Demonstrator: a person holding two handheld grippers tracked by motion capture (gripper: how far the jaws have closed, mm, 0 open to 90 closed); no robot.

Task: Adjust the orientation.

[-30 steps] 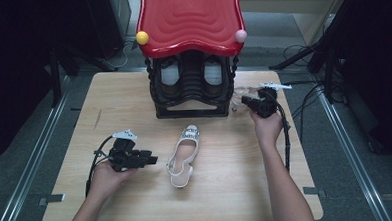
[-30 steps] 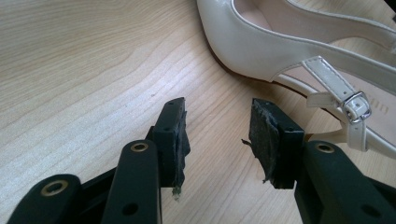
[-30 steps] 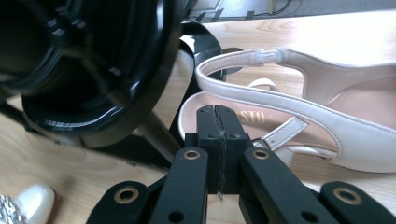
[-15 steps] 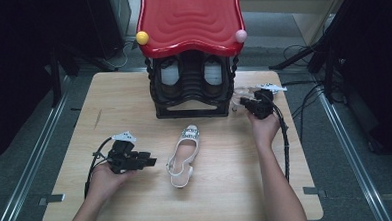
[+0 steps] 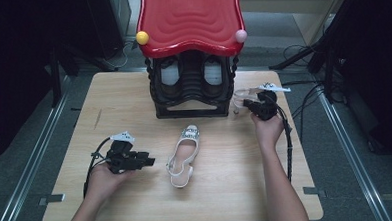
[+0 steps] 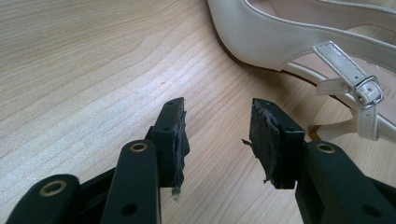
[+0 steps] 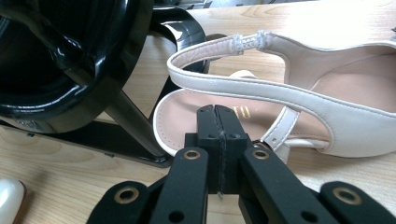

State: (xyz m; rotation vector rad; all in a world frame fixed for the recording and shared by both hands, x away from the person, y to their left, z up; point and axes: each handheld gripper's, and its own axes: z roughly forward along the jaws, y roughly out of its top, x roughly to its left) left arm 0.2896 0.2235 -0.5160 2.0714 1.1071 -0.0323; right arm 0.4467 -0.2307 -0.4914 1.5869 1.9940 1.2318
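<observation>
A white slingback shoe (image 5: 184, 156) lies in the middle of the wooden table (image 5: 108, 104), toe toward the rack. My left gripper (image 5: 150, 161) rests to its left, jaws open and pointing at it; in the left gripper view the gap between the jaws (image 6: 217, 135) holds nothing, and the shoe's heel and buckle strap (image 6: 280, 37) lie just beyond. A second white slingback shoe (image 7: 327, 107) lies by the rack's right foot (image 5: 239, 96). My right gripper (image 7: 218, 116) is shut, pads together, its tip just over that shoe's insole (image 5: 247, 106).
A black shoe rack (image 5: 193, 90) with a red wavy roof (image 5: 190, 20) stands at the back centre, with pale shoes (image 5: 171, 74) inside. Its black base (image 7: 60, 70) is close to the left of my right gripper. Cables trail off both grippers.
</observation>
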